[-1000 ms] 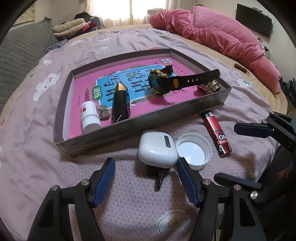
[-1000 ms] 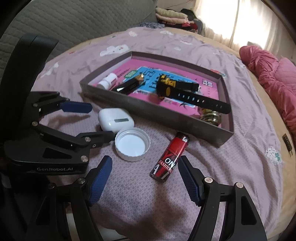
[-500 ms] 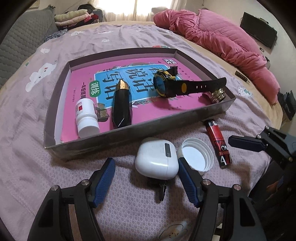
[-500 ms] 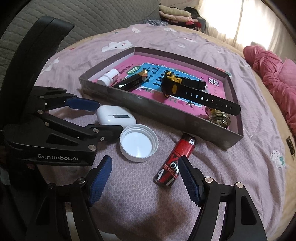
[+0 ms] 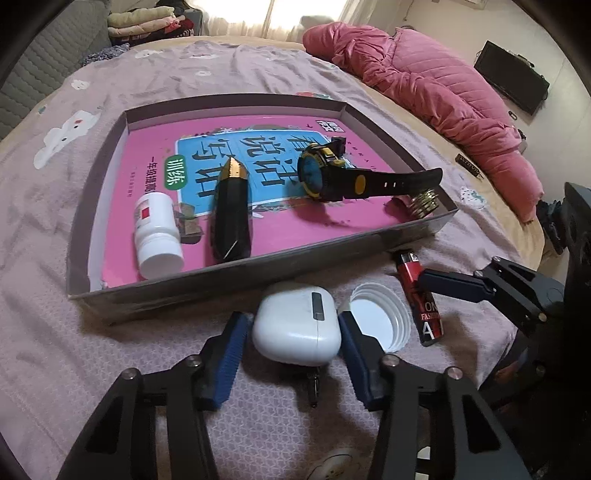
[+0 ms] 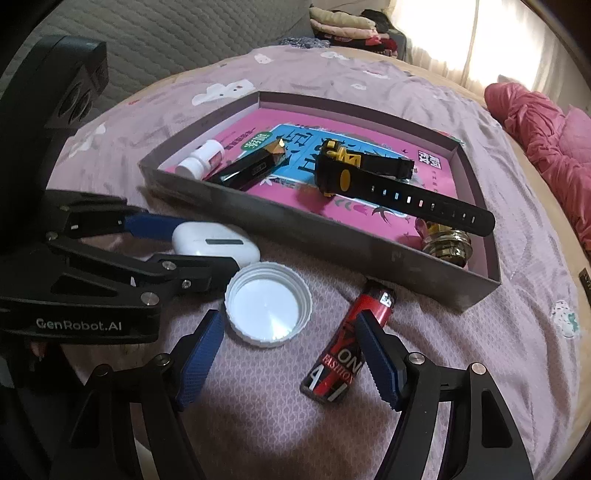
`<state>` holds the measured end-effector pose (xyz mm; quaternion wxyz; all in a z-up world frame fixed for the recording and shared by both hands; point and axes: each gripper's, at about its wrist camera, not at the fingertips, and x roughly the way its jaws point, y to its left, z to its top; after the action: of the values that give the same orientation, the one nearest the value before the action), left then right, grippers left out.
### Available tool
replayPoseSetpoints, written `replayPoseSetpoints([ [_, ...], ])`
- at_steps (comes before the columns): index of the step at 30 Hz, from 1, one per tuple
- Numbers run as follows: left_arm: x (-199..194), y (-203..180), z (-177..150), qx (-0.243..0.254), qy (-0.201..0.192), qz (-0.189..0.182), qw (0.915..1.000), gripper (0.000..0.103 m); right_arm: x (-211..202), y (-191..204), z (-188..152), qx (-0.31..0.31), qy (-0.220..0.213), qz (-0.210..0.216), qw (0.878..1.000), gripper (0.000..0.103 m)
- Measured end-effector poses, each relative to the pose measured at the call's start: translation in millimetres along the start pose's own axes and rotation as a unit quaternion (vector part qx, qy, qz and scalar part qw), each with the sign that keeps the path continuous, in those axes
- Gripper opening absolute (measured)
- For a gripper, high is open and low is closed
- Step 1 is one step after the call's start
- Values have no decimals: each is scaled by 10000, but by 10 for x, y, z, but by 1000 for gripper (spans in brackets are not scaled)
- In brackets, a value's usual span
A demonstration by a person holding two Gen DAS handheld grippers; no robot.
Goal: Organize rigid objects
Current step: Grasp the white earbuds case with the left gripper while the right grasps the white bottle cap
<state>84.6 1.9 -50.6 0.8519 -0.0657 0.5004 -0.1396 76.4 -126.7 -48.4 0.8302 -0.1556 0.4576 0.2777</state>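
Note:
A white earbud case [image 5: 297,326] lies on the purple bedspread in front of a grey tray [image 5: 258,275]. My left gripper [image 5: 291,341] is open, with its blue pads on either side of the case, close to it. Beside the case lie a white jar lid [image 5: 380,319] and a red lighter [image 5: 421,299]. My right gripper [image 6: 288,354] is open above the bedspread, with the lid [image 6: 267,308] and the lighter [image 6: 347,347] near its pads. In the tray lie a white pill bottle [image 5: 157,229], a black pointed object [image 5: 231,216], a black-and-yellow watch [image 5: 343,177] and a brass piece [image 5: 424,203].
The tray's floor is a pink book cover [image 5: 280,225]. A pink quilt [image 5: 436,96] lies at the far right of the bed. Folded clothes [image 5: 144,27] sit at the far end. A small dark item [image 5: 314,387] lies under the earbud case.
My left gripper has moved forward and narrowed, so its pads now flank the earbud case. My right gripper has moved closer to the lid and lighter.

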Motion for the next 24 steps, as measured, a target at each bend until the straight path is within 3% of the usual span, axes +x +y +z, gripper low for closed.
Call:
replayPoseSetpoints([
  [8,67,5,36,16,44,-76,10000,50,81,6,56,-76,4,51,10000,75],
  [17,135,-84,82,435,89,140,9989,50,209,125,56,-479,109,87,9988,74],
  [24,167,-91,108,546,177,89,9983,45,228,5,76,-253,46,307,9992,58],
])
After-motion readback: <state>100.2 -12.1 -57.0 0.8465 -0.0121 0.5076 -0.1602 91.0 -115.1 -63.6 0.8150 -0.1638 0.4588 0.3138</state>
